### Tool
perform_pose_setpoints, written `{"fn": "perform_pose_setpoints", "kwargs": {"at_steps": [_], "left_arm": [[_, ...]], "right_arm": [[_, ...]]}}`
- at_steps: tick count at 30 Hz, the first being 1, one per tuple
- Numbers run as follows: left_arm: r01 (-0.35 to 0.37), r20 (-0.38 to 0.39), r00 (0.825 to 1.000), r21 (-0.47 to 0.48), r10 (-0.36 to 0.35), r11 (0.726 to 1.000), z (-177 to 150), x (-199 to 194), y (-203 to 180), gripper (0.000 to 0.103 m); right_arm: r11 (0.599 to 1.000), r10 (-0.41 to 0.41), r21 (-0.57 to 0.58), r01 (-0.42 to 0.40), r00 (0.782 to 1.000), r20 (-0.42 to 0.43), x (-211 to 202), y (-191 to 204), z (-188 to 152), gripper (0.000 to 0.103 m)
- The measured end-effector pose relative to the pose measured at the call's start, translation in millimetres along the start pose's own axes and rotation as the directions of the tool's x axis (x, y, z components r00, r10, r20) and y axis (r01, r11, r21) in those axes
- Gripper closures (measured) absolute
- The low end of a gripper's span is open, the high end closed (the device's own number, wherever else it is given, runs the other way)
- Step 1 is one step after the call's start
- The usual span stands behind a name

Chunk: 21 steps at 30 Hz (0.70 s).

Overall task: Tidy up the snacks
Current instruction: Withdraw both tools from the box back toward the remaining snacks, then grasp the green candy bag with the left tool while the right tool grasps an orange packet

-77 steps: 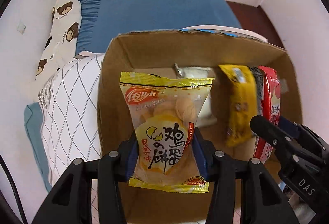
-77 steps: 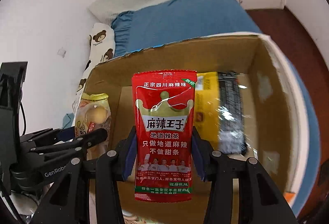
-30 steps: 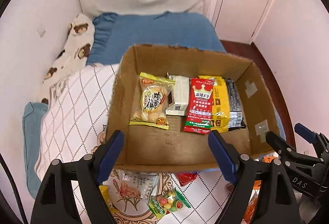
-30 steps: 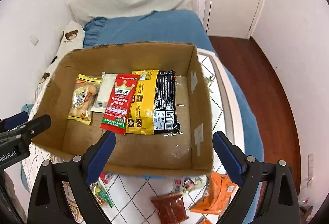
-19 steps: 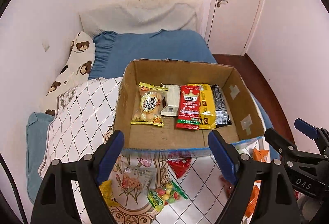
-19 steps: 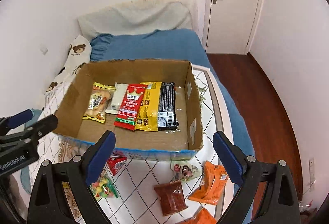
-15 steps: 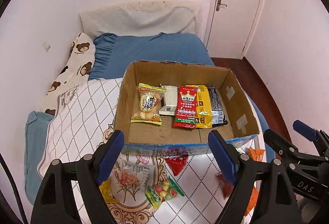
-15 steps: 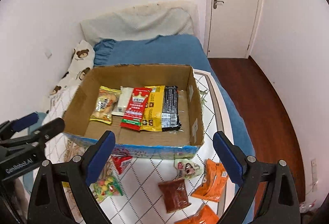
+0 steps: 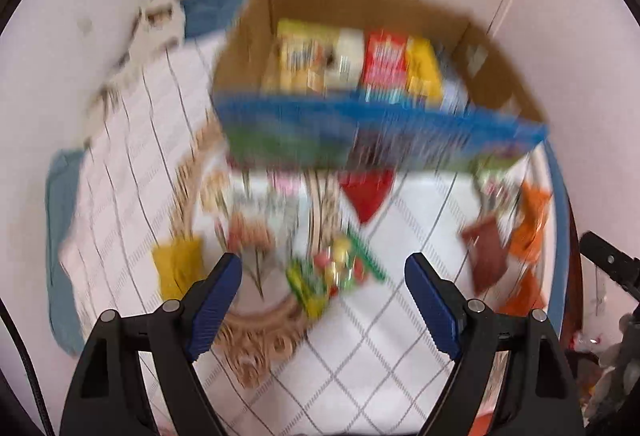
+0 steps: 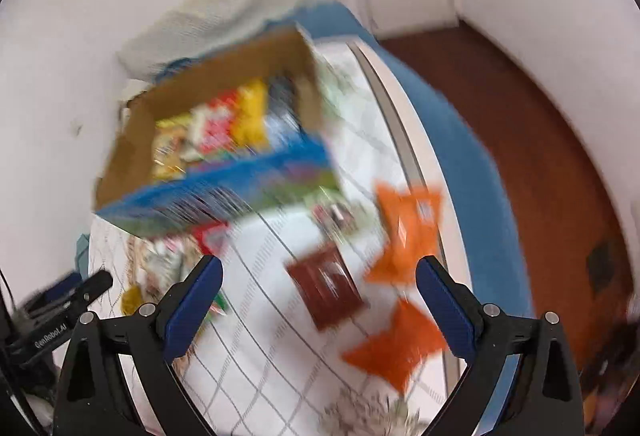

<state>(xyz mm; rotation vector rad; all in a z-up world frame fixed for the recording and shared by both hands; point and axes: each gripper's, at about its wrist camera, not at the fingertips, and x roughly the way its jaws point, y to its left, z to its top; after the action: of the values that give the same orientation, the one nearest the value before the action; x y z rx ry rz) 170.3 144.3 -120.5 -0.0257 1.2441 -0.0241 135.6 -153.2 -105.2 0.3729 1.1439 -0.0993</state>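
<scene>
Both views are blurred by motion. The cardboard box [image 9: 256,36] with a blue front wall holds several snack packets; it also shows in the right wrist view [image 10: 132,152]. My left gripper [image 9: 323,286] is open and empty above a colourful candy bag [image 9: 328,276] on the checked cloth. My right gripper [image 10: 319,288] is open and empty above a dark red packet [image 10: 324,284], with orange packets [image 10: 408,224] just to its right. A red packet [image 9: 366,192] and a yellow packet [image 9: 176,264] lie in front of the box.
The snacks lie on a white checked cloth [image 9: 380,356] over a blue bed [image 10: 468,164]. White walls stand to the left and behind. Brown floor [image 10: 540,124] lies to the right of the bed. The left gripper's body [image 10: 52,316] shows at the right wrist view's lower left.
Both grippers let go of their packets in the box, opened and drew back. Since half a second ago they have dropped fast toward the loose snacks in front of the box.
</scene>
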Motion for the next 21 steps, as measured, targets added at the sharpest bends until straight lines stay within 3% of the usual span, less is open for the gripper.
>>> {"fn": "perform_pose_setpoints", "kwargs": {"at_steps": [3, 5, 8, 10, 14, 18, 20, 21], "left_arm": [[-0.014, -0.097, 0.995, -0.014, 0.013, 1.000, -9.9, 34.3, 2.9, 0.020], [-0.043, -0.120, 0.992, 0.011, 0.044, 0.999, -14.1, 50.2, 1.9, 0.020], [-0.082, -0.126, 0.987, 0.115, 0.096, 0.990, -14.6, 65.3, -7.2, 0.020], [-0.102, -0.142, 0.980, 0.235, 0.138, 0.967, -14.6, 79.0, -20.6, 0.020], [-0.152, -0.142, 0.961, 0.441, 0.236, 0.885, -16.5, 106.0, -45.1, 0.019], [-0.144, -0.122, 0.951, 0.636, 0.283, 0.758, -24.1, 124.8, -72.2, 0.019], [-0.155, -0.102, 0.945, 0.695, 0.311, 0.702, -29.0, 131.2, -82.4, 0.020], [-0.166, -0.097, 0.940, 0.708, 0.326, 0.687, -30.7, 134.7, -85.1, 0.022]], "right_arm": [[0.992, 0.019, 0.124, -0.006, 0.994, -0.103, 30.0, -42.9, -24.1, 0.004], [0.986, 0.025, 0.168, -0.001, 0.989, -0.142, 42.7, -58.7, -36.8, 0.004], [0.976, 0.034, 0.217, 0.009, 0.980, -0.195, 62.4, -78.1, -54.9, 0.004], [0.970, 0.038, 0.243, 0.015, 0.976, -0.215, 73.5, -87.9, -64.3, 0.004], [0.959, 0.054, 0.284, 0.012, 0.973, -0.223, 90.0, -99.8, -72.8, 0.004], [0.969, 0.033, 0.247, 0.019, 0.978, -0.208, 101.4, -97.0, -70.1, 0.004], [0.983, 0.006, 0.181, 0.030, 0.980, -0.197, 107.1, -87.2, -68.8, 0.012], [0.987, -0.008, 0.156, 0.039, 0.981, -0.193, 108.5, -82.2, -68.8, 0.023]]}}
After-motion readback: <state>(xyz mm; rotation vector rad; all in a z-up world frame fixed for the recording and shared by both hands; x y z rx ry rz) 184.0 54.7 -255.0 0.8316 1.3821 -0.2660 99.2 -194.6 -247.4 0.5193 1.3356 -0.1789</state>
